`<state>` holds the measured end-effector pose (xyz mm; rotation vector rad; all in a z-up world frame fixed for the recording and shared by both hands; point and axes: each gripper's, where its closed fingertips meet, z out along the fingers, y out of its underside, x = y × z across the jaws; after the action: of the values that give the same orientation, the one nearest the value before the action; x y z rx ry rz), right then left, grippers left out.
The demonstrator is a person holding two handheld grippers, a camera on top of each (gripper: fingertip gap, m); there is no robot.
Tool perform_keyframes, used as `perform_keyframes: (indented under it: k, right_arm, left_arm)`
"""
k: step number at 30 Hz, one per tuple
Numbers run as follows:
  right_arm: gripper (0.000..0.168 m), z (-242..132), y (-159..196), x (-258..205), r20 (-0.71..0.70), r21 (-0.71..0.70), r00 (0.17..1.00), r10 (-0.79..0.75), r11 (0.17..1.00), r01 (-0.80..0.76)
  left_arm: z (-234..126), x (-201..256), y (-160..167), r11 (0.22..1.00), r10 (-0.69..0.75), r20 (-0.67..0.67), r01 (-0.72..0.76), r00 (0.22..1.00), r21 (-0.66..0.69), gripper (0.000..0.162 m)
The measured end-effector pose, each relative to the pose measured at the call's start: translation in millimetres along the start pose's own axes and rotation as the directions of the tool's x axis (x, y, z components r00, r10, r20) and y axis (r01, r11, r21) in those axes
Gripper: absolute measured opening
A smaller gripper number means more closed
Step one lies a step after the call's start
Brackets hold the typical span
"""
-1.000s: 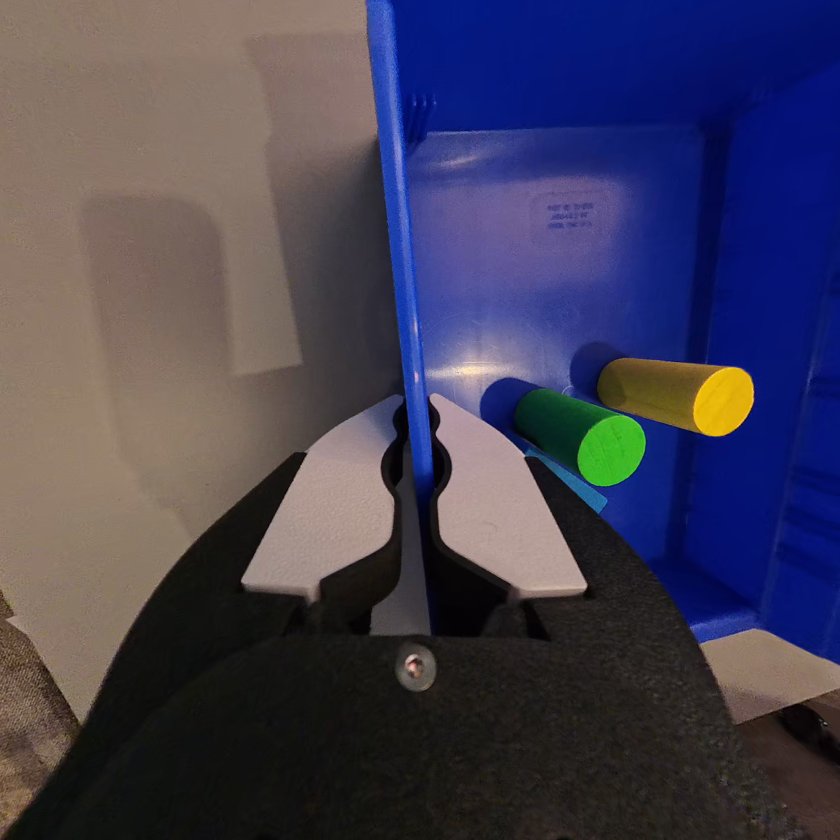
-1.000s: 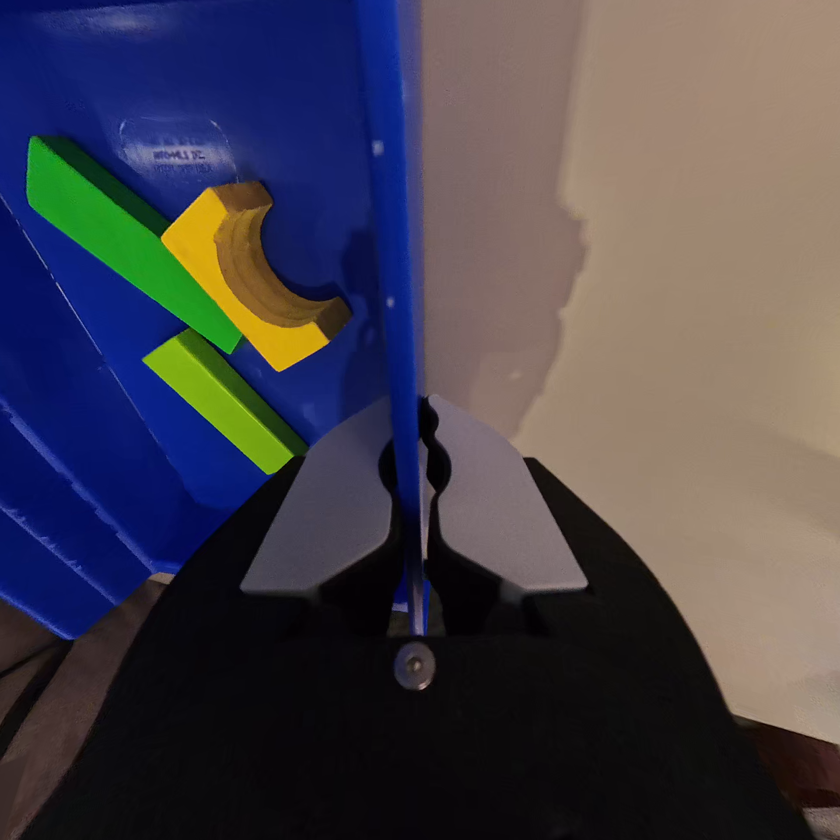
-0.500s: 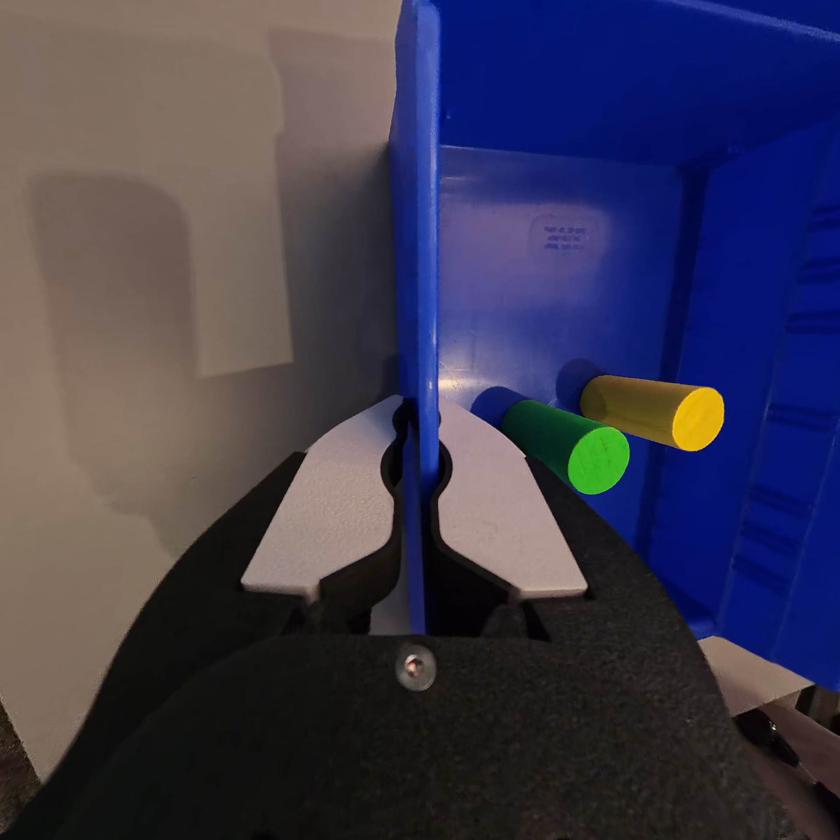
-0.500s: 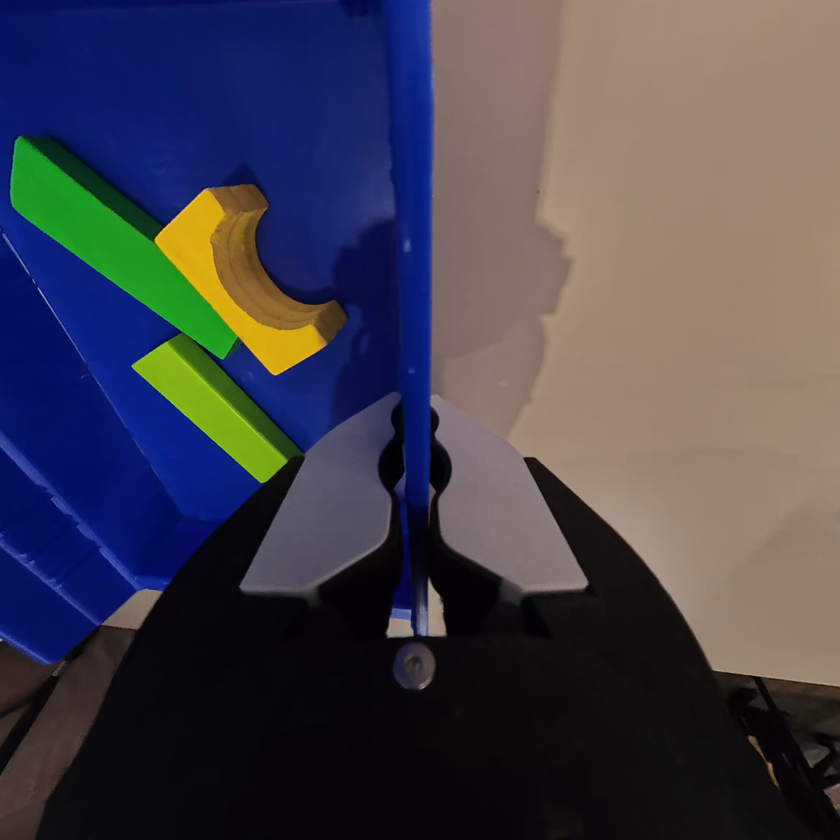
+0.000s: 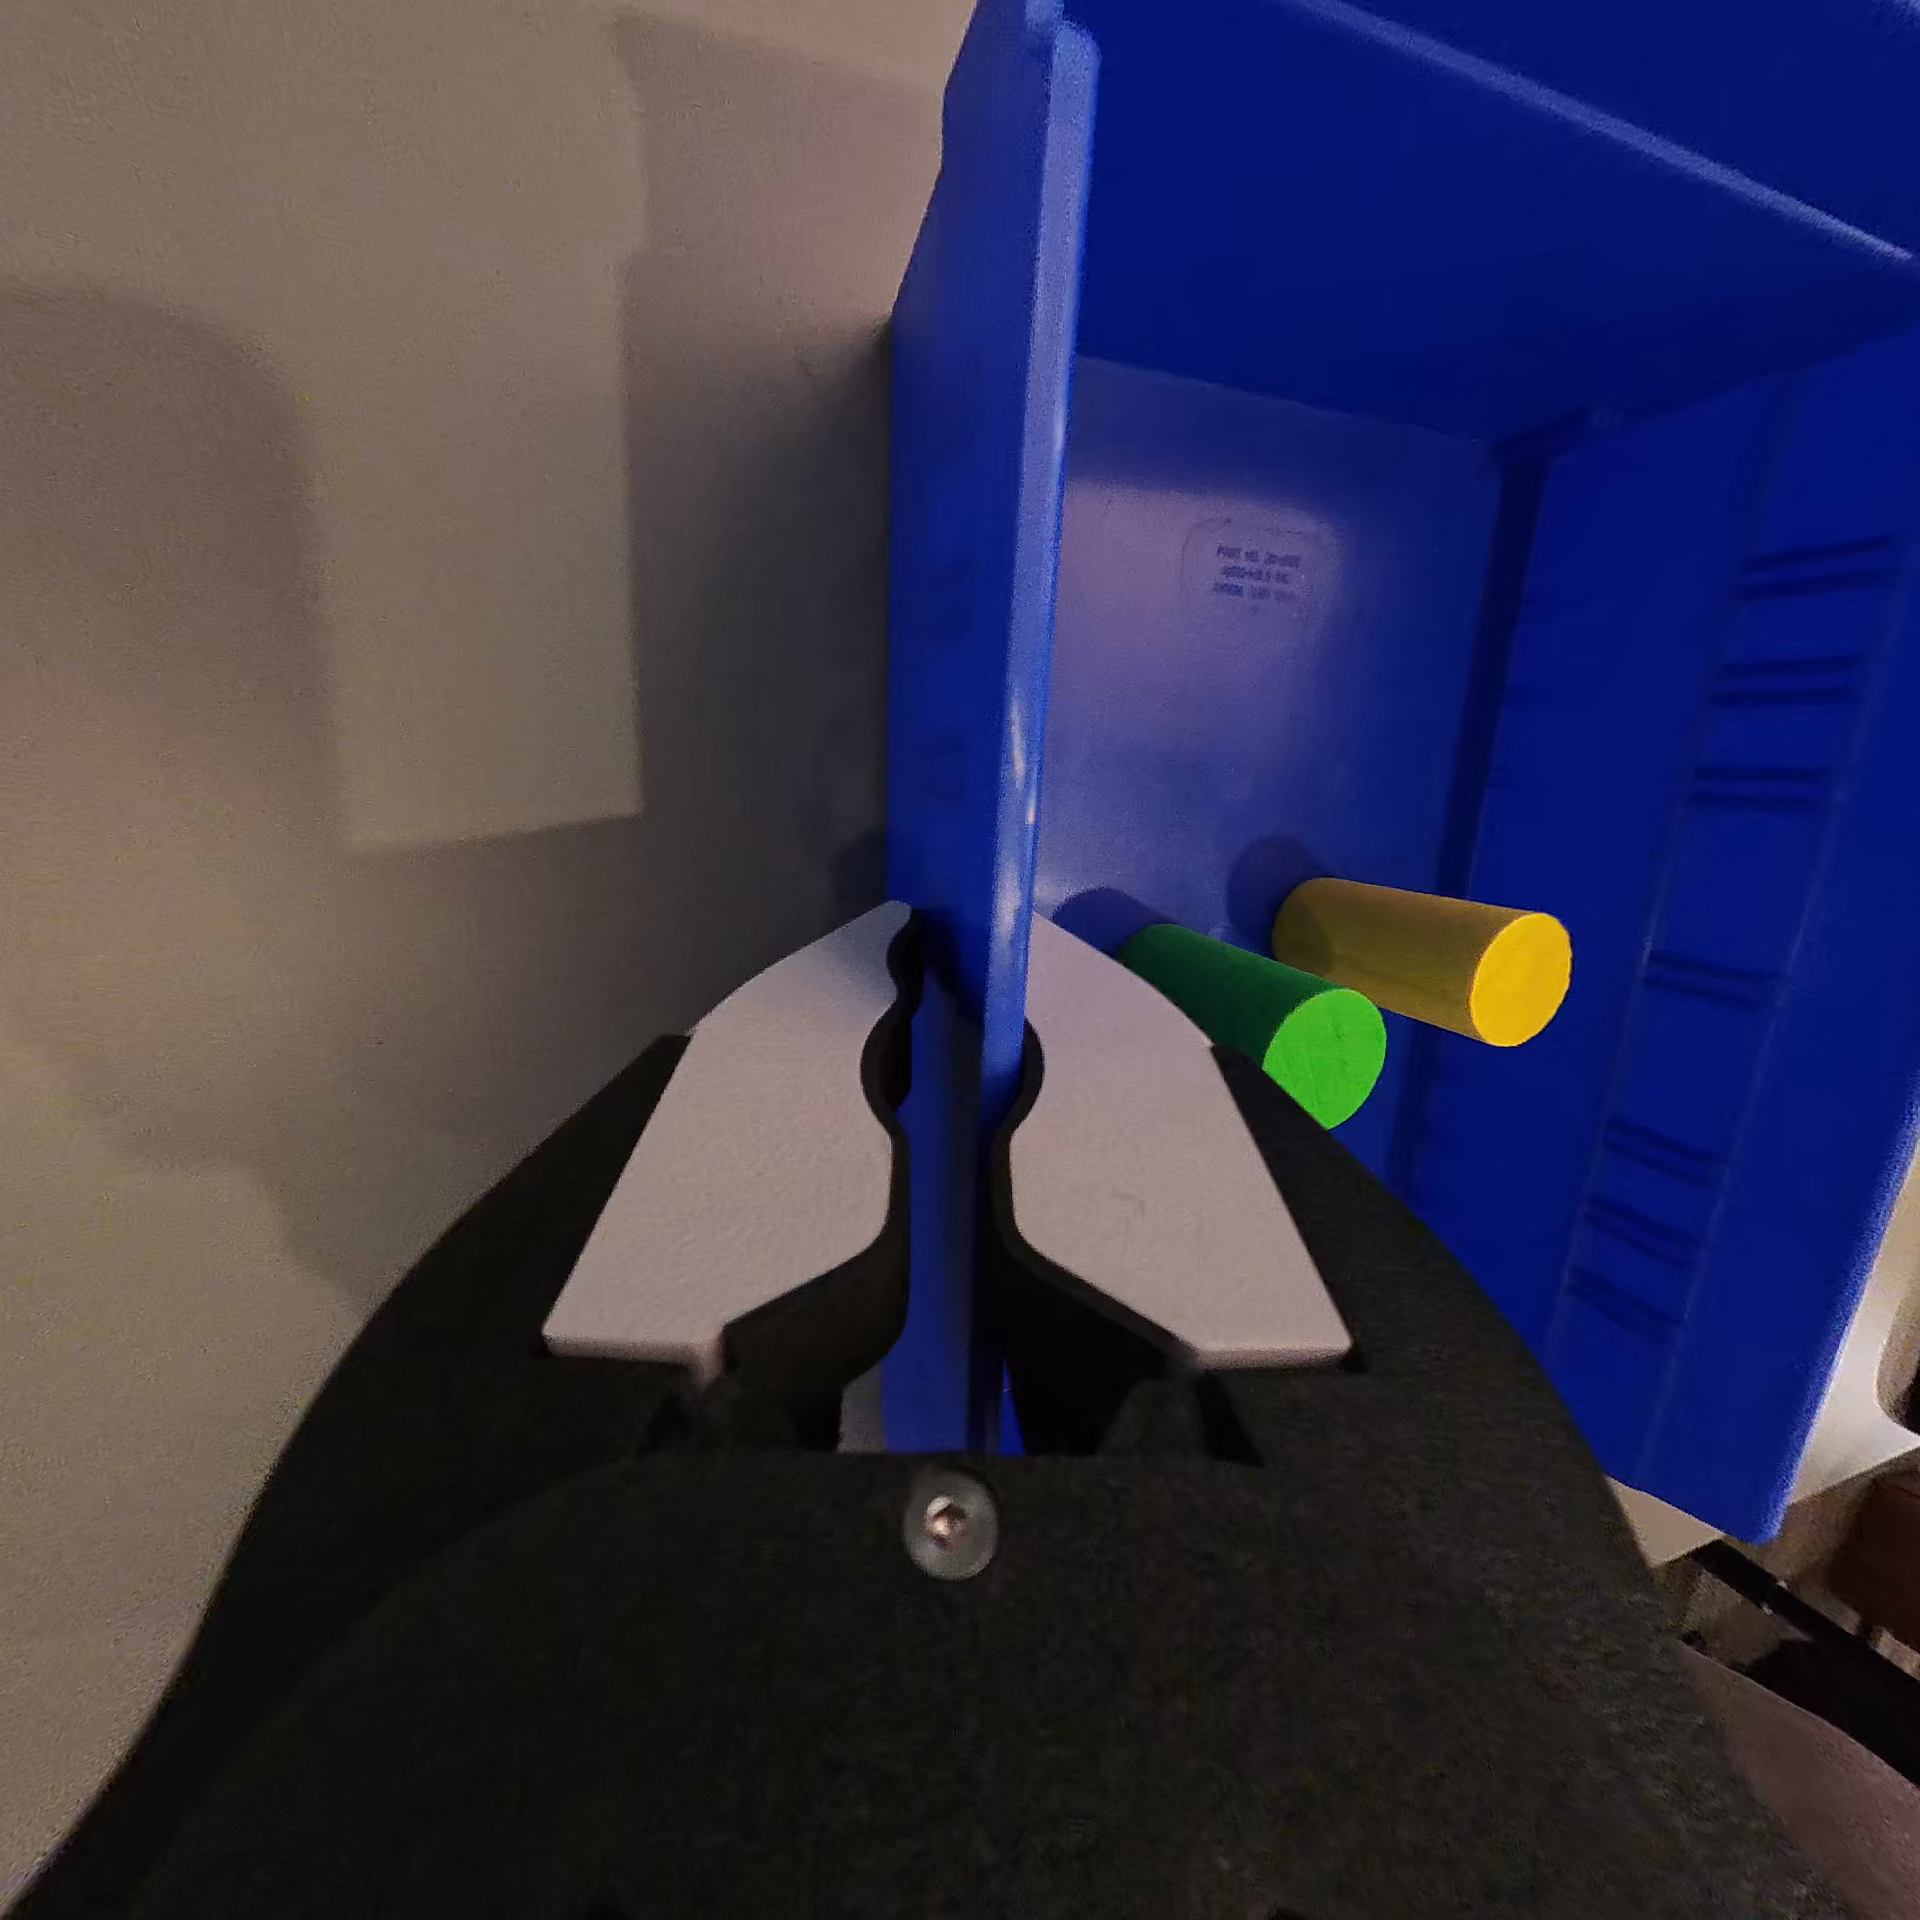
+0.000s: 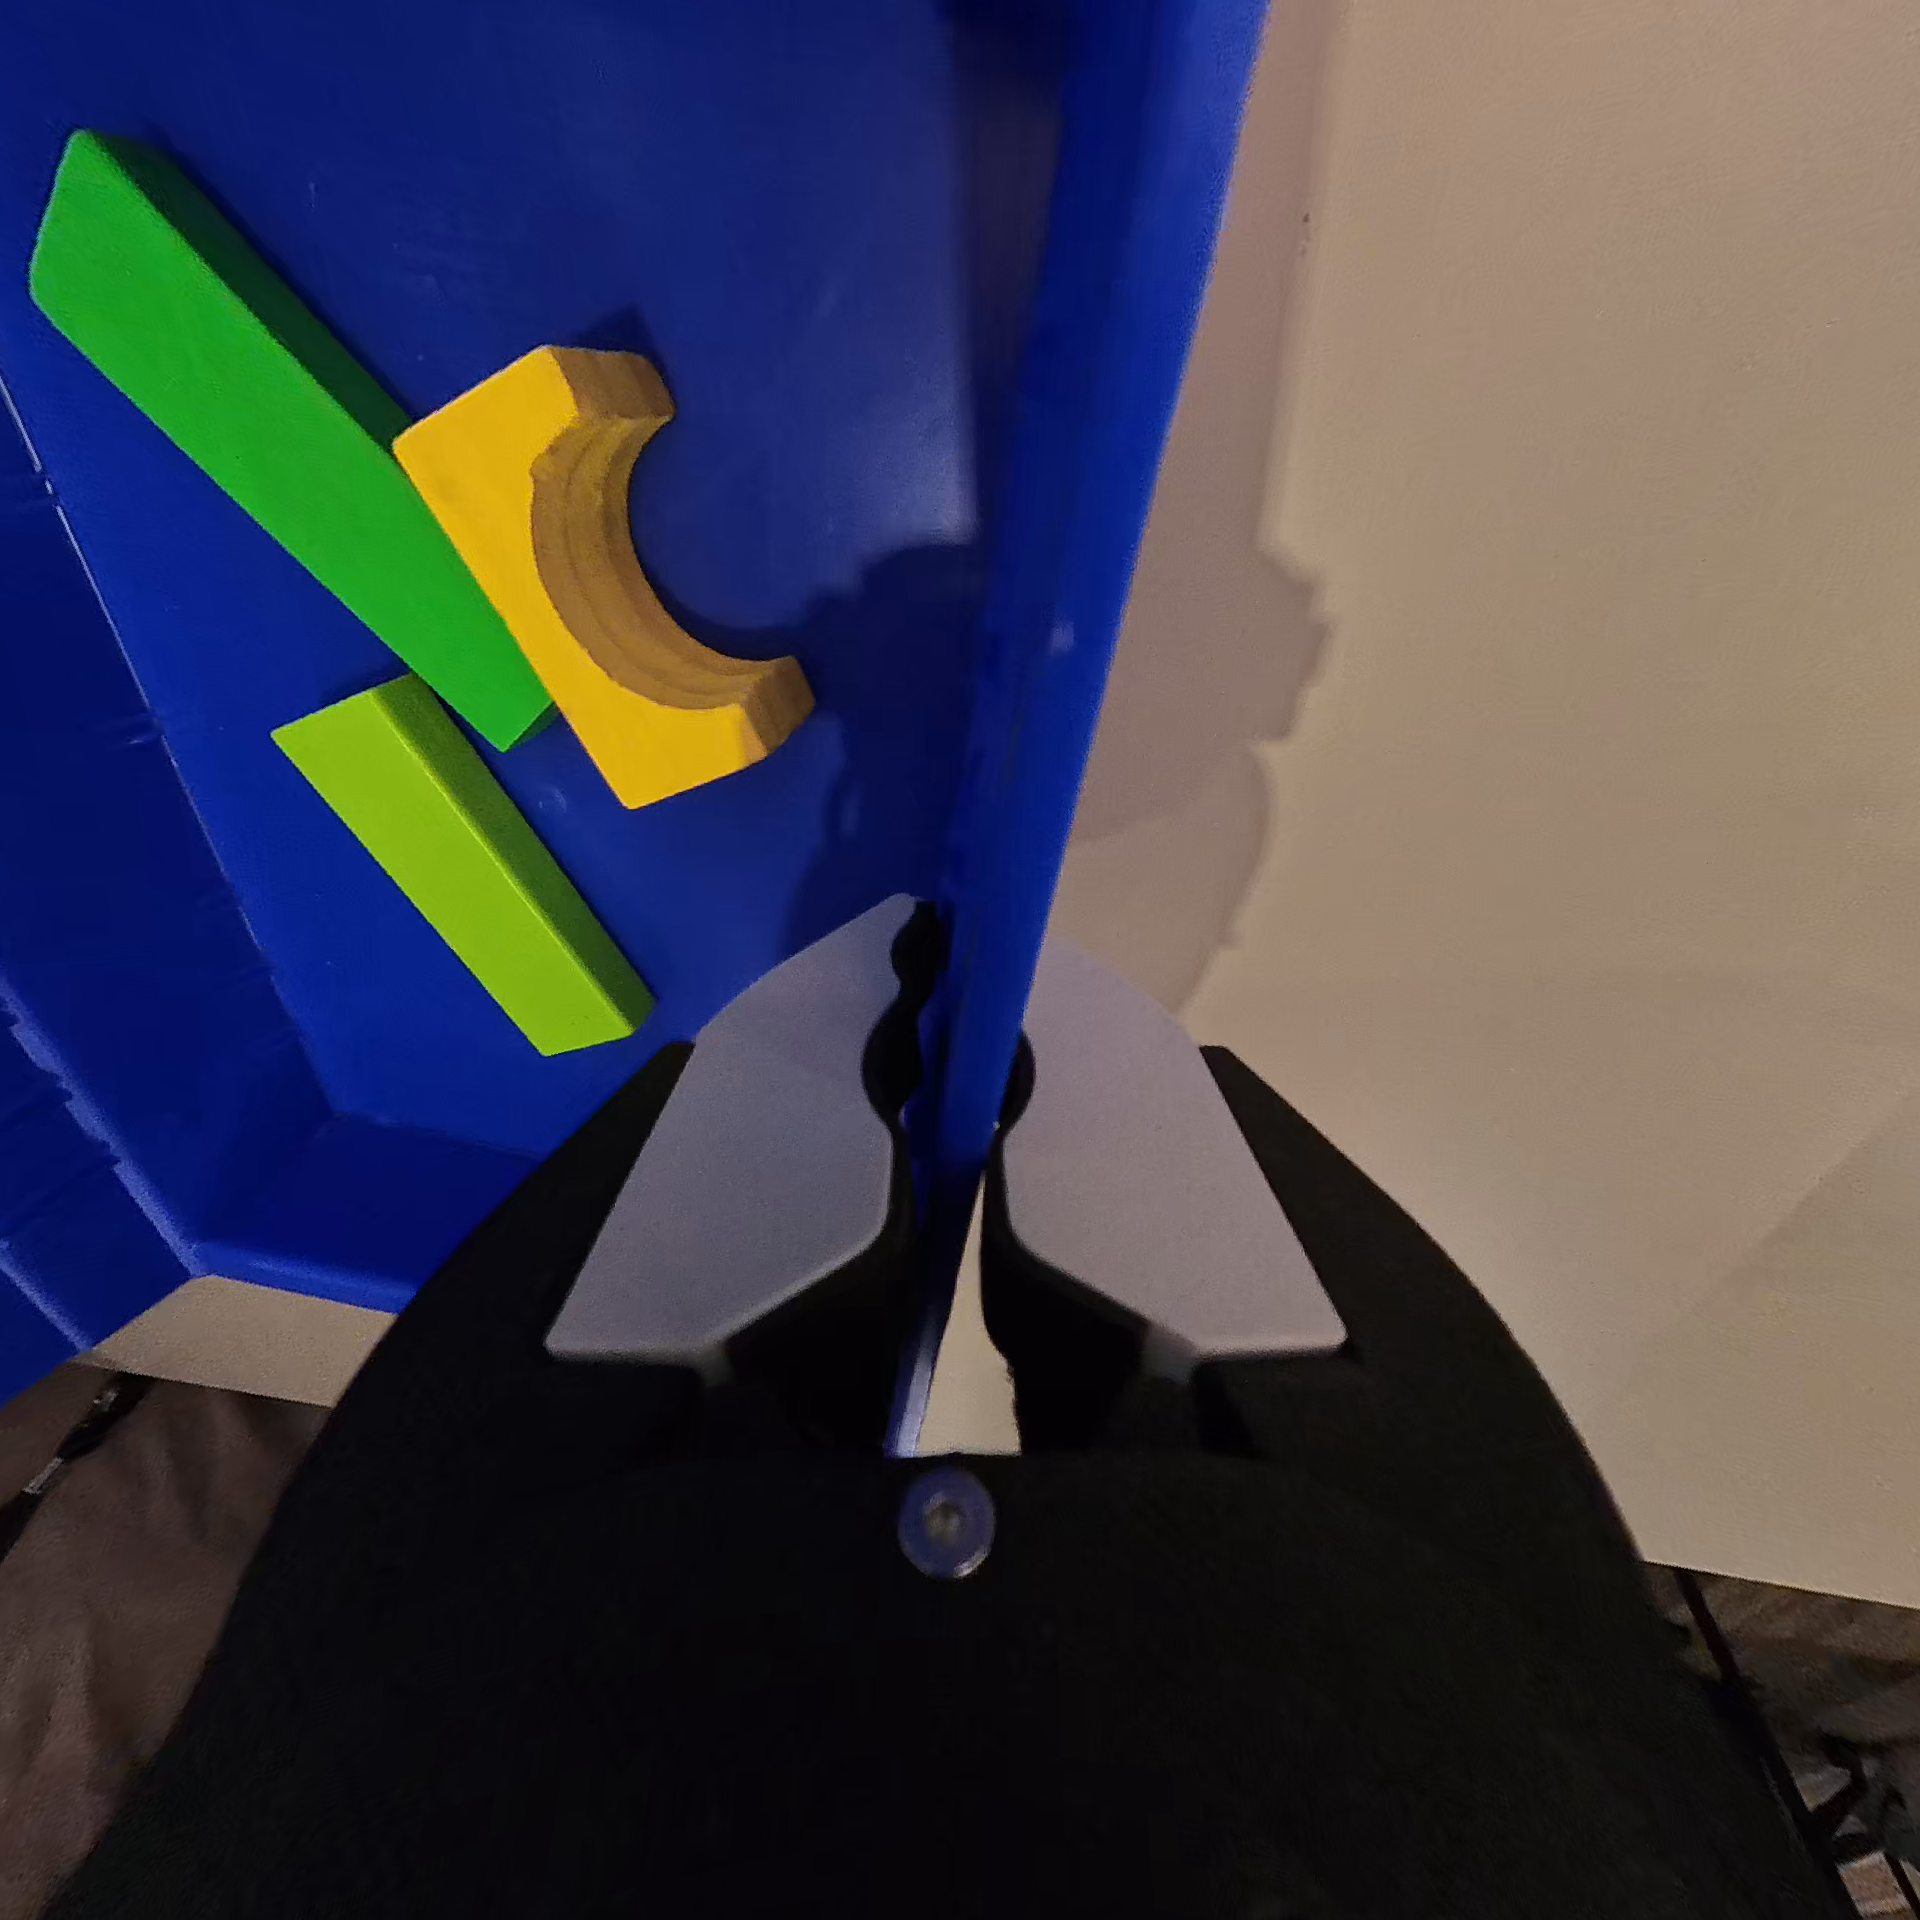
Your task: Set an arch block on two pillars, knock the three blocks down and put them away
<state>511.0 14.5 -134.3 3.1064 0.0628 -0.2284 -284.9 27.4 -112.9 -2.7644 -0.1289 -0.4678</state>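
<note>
My left gripper (image 5: pixel 961 925) is shut on the left wall of a blue bin (image 5: pixel 987 520). Inside that bin a green cylinder (image 5: pixel 1247 1013) and a yellow cylinder (image 5: pixel 1423 961) stand on end on the floor, side by side and close to the gripped wall. My right gripper (image 6: pixel 971 925) is shut on the right wall of a blue bin (image 6: pixel 1101 416). On its floor lie a yellow arch block (image 6: pixel 582 592), a dark green plank (image 6: pixel 260 416) touching the arch, and a light green block (image 6: pixel 457 862). I cannot tell whether both views show the same bin.
A cream table surface (image 5: pixel 312 520) lies left of the bin, with a paler rectangular patch (image 5: pixel 488 675). In the right wrist view the same kind of surface (image 6: pixel 1558 727) lies right of the bin. Its near edge gives way to dark clutter (image 6: pixel 1818 1714). One gripper's finger ends stand about 80 centimetres off the other's.
Both grippers stay shut on the bin walls. The bin has turned slightly in both views, so more of each gripped wall's face shows. The blocks inside keep their places.
</note>
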Motion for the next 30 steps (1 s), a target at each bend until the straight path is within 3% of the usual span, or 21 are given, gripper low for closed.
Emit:
perform_keyframes:
  k: [6, 17, 23, 27, 30]
  right_arm:
    - [0.009, 0.1, 0.5, 0.8, -0.012, 0.005, 1.000, -0.021, 1.000, 0.021]
    - [0.009, -0.1, -4.0, 2.1, -0.022, 0.026, 0.999, -0.033, 0.999, 0.033]
    - [0.016, 4.2, -6.1, 5.7, -0.071, 0.074, 0.995, -0.071, 0.994, 0.076]
    - [0.029, 5.3, -6.3, 9.9, -0.156, 0.084, 0.981, -0.116, 0.988, 0.130]
    - [0.036, -4.3, -13.7, 9.8, -0.212, 0.165, 0.968, -0.136, 0.971, 0.173]
  left_arm:
    - [0.1, -2.1, 0.2, 0.998, 0.061, 0.062, -0.061, 0.996, -0.013, 0.007]
    - [-4.2, -12.9, -0.6, 1.000, 0.005, 0.067, -0.006, 0.998, 0.016, 0.007]
    - [-3.1, -11.1, -6.9, 0.998, 0.057, 0.089, -0.059, 0.994, 0.025, 0.007]
    - [-18.9, -4.6, -17.4, 0.990, 0.024, 0.046, -0.030, 0.999, 0.135, 0.009]
    - [-52.6, 1.9, -28.6, 0.962, 0.036, 0.038, -0.045, 0.999, 0.268, 0.007]
